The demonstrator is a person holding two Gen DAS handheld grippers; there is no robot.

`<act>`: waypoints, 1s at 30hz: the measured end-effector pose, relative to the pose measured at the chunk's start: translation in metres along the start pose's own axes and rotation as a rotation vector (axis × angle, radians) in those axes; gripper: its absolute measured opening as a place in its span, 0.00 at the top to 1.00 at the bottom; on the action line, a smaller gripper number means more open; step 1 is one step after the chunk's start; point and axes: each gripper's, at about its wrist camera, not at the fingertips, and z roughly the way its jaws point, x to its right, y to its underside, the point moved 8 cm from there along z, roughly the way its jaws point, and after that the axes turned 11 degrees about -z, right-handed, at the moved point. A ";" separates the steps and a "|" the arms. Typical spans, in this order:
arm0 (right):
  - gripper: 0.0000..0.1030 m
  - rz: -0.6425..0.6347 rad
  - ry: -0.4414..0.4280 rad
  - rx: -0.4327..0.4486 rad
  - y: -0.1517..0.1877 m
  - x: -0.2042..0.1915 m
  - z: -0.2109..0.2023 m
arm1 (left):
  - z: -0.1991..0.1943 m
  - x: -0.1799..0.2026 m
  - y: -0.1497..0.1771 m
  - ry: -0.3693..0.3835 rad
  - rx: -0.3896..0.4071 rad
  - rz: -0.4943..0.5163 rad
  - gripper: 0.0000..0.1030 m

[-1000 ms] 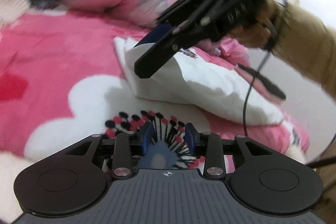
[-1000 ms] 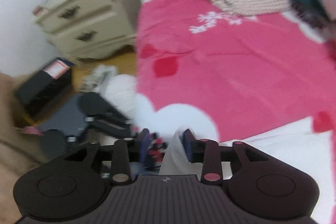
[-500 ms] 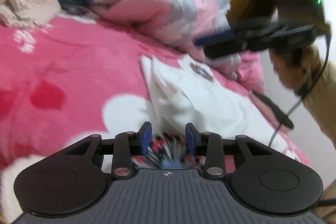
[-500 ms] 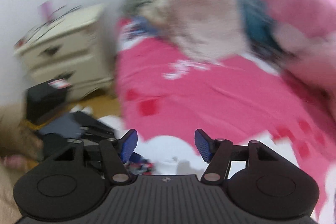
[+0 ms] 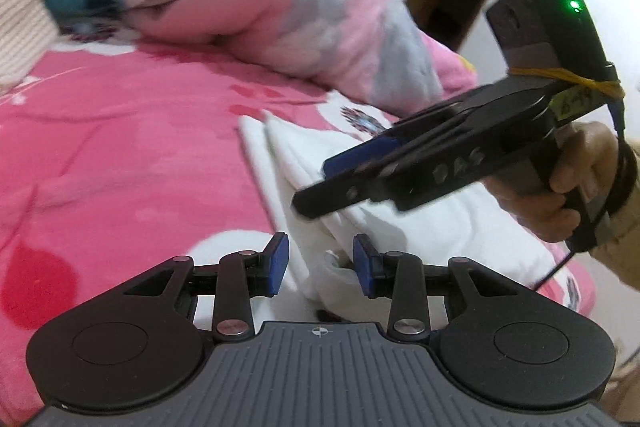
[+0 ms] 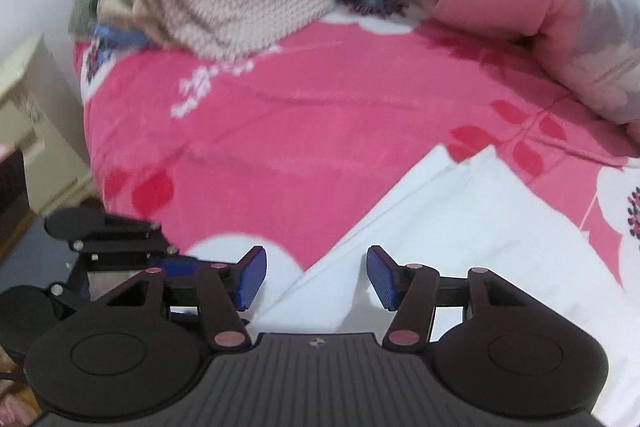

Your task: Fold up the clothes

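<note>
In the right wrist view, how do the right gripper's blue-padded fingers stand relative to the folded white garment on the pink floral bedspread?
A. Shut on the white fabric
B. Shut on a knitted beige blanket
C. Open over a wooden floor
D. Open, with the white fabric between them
D: the right gripper has its blue pads spread apart, with the folded white garment lying between them on the pink floral bedspread.

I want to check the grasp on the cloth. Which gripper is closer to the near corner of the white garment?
Left. The left gripper has the white garment corner between its open fingers; the right gripper hovers open over the middle.
</note>
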 end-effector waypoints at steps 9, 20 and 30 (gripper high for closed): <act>0.95 0.006 0.102 -0.002 0.031 0.005 -0.010 | 0.018 0.008 -0.002 -0.018 -0.079 0.143 0.69; 0.95 0.112 0.078 0.077 0.039 0.009 -0.018 | 0.004 0.004 0.004 -0.084 -0.041 0.046 0.95; 0.95 0.123 -0.013 0.161 0.018 0.001 0.004 | -0.013 -0.017 0.008 0.004 -0.013 -0.187 0.95</act>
